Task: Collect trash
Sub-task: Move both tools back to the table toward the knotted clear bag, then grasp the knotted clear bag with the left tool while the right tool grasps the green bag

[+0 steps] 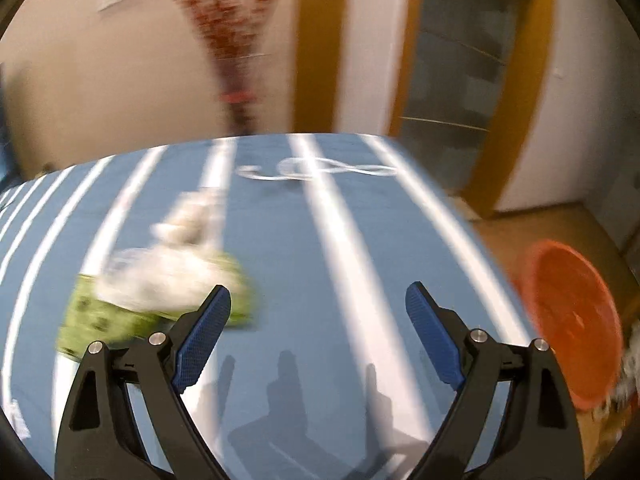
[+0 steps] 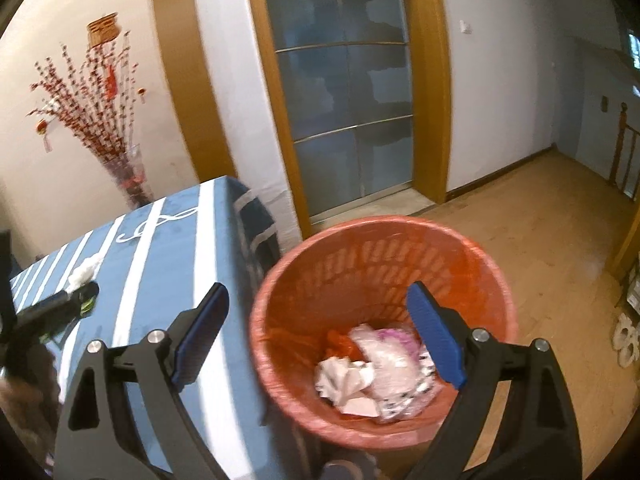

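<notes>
A crumpled white tissue [image 1: 188, 224] and a green wrapper with white paper on it [image 1: 160, 296] lie on the blue striped tablecloth [image 1: 296, 256], left of my open, empty left gripper [image 1: 318, 300]. The view is blurred. My right gripper [image 2: 318, 300] is open and empty above the orange trash basket [image 2: 492, 280], which holds crumpled paper and plastic [image 2: 372, 372]. The basket stands on the floor beside the table's right edge and shows in the left wrist view [image 1: 572, 320]. The tissue [image 2: 84, 272] and the left gripper's finger [image 2: 56, 308] show at the left of the right wrist view.
A vase of red branches [image 2: 96, 120] stands behind the table by the wall. A glass door with a wooden frame [image 2: 340, 92] is behind the basket. Wooden floor [image 2: 552, 248] extends to the right. White objects [image 2: 624, 336] lie at the far right.
</notes>
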A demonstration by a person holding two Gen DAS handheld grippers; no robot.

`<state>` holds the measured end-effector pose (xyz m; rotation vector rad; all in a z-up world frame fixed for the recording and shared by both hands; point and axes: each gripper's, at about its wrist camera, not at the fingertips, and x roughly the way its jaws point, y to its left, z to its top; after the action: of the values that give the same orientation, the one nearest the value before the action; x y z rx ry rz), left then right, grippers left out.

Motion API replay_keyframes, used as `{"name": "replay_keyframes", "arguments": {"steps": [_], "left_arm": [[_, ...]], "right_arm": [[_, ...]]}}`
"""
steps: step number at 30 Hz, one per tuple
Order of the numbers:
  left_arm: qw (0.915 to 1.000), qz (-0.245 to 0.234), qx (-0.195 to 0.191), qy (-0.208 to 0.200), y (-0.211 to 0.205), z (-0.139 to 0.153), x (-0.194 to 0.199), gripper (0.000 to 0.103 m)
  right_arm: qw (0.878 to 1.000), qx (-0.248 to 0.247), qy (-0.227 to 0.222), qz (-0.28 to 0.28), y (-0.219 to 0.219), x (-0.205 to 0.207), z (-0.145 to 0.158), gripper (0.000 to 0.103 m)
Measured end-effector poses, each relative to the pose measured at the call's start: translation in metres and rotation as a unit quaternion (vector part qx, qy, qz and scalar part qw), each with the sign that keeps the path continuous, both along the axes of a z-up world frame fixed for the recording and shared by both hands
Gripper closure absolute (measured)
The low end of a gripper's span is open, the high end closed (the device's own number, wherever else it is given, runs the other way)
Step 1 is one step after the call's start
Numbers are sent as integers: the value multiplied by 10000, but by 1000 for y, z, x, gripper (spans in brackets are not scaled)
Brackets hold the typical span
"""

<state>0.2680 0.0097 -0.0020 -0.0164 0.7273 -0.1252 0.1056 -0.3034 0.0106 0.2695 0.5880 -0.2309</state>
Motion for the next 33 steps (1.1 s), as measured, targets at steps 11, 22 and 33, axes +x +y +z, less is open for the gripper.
{"name": "replay_keyframes", "arguments": {"steps": [11, 22, 33], "left_arm": [[9961, 857, 113, 198, 85, -6, 76, 15], [9947, 513, 138, 883, 87, -41, 100, 46], [9982, 516, -131, 267, 106, -9, 75, 73]], "right_arm": [[9951, 16, 64, 987, 101, 61, -5, 15], [9886, -15, 298, 1478, 152, 103, -16, 15], [9823, -123, 363, 1831, 178, 108, -14, 15]]}}
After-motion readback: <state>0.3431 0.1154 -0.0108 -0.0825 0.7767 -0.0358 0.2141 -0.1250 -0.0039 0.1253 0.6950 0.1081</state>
